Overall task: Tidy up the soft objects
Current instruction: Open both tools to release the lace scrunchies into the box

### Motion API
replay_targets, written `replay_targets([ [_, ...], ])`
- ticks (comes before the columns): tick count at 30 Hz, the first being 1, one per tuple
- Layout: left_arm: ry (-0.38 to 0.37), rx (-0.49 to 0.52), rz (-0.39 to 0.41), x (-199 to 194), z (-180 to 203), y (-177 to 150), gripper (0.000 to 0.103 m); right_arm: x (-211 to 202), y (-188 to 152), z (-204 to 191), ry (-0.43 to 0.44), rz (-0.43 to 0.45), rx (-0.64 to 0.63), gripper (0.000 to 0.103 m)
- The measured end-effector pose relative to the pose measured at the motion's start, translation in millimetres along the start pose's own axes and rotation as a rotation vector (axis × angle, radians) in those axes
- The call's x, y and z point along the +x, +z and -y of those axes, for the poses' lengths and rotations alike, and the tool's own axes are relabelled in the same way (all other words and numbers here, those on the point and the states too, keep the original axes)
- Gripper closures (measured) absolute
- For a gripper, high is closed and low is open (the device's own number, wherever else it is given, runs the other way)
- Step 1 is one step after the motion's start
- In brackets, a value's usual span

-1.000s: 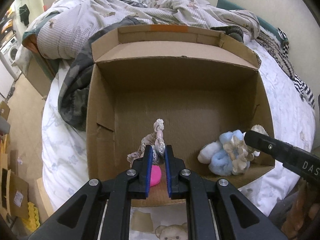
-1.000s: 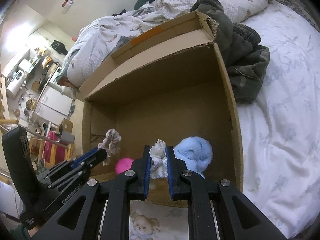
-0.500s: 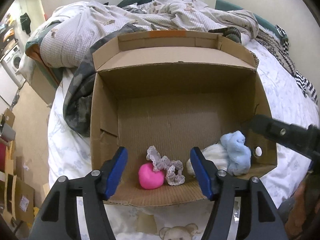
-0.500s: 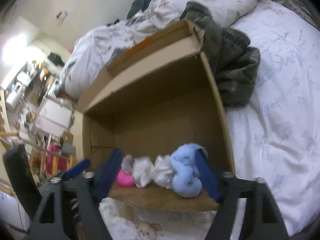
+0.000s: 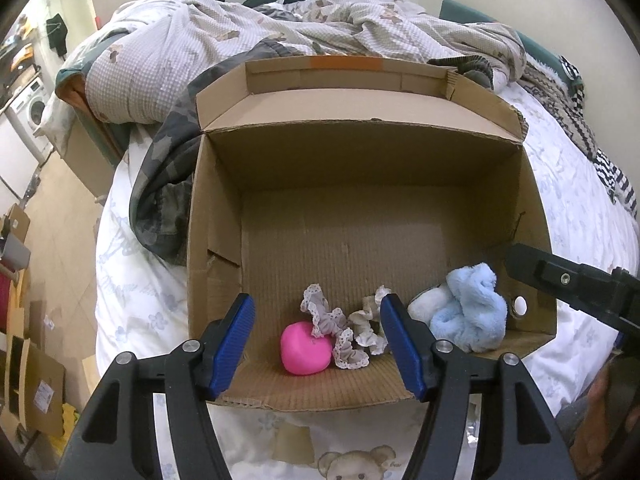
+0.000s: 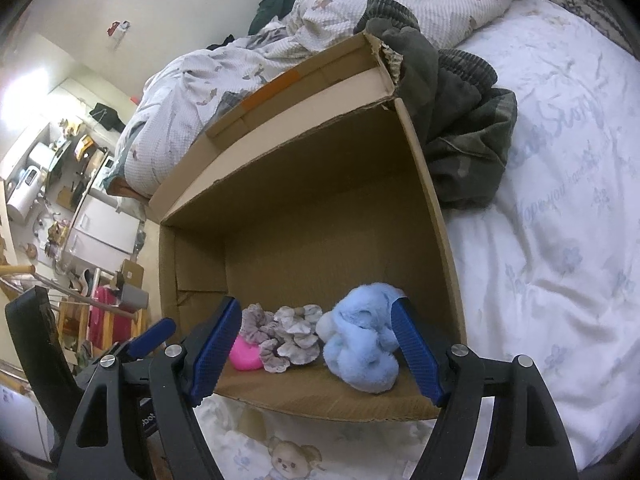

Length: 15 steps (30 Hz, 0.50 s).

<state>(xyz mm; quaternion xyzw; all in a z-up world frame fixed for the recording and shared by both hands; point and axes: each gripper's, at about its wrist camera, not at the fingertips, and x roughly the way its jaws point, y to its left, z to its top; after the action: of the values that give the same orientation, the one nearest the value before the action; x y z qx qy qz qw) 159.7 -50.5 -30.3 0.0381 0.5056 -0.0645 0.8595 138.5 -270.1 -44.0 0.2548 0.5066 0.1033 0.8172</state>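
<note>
We find four soft items already in the cardboard box (image 5: 216,216) on the bed (image 6: 560,240): pink ball (image 5: 305,347), two scrunchies (image 5: 332,328), blue plush (image 5: 470,314). Left claw (image 5: 316,344) & right claw (image 6: 316,354) both spread, nothing pinched. No further loose items visible; task looks approx. complete.

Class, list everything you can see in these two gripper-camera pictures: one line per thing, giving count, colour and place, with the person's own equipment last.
cardboard box: one, brown, open on the bed
pink ball: one, bright pink, box floor near the front edge
frilly scrunchies: two, grey-mauve and cream, beside the pink ball
fluffy blue item: one, light blue, front right of the box, beside a white fluffy piece
bedsheet: one, white with pale blue print, under the box
duvet: one, checked beige, bunched behind the box
dark garment: one, grey-green, against the box
left hand-held gripper: one, black with blue pads, open over the box front
right hand-held gripper: one, same colours, open, holding nothing
</note>
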Motion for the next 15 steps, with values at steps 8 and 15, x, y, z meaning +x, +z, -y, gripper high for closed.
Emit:
replay_targets([
  [8,-0.004,-0.01,-0.004,-5,-5,-4,0.041,1,3,0,-0.007,0.003,0.005,0.021],
  [15,-0.004,-0.061,0.025,-23,-18,-7,0.041,1,0,-2,-0.012,-0.02,0.001,0.021],
])
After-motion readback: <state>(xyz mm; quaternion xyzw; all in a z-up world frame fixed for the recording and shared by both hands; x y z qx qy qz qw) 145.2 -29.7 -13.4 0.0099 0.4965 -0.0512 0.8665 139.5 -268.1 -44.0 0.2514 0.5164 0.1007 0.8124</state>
